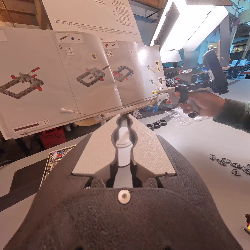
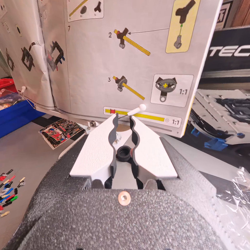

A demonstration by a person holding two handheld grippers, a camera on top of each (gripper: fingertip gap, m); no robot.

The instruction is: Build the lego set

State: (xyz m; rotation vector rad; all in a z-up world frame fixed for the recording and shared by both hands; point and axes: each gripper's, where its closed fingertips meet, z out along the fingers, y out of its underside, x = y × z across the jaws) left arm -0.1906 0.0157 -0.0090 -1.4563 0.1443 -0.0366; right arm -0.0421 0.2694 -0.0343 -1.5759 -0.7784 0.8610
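- right claw (image 2: 123, 115), slightly parted and empty, noses at the page-holder pin (image 2: 137, 110) — likely freeing a page of the propped instruction booklet (image 2: 108, 60).
- left claw (image 1: 123, 117) — narrowly parted, empty; loose lego pieces (image 2: 8, 189) wait on the surface (image 2: 20, 155).

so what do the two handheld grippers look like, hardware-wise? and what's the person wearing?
Both match: the left gripper and right gripper have pale angular fingers lined with dark wavy-edged pads, on a dark, rough-textured printed body with one round metal screw at the centre. From the side, the right gripper shows a grey pistol grip and a black block on top. No cables visible. The sleeve is dark green.
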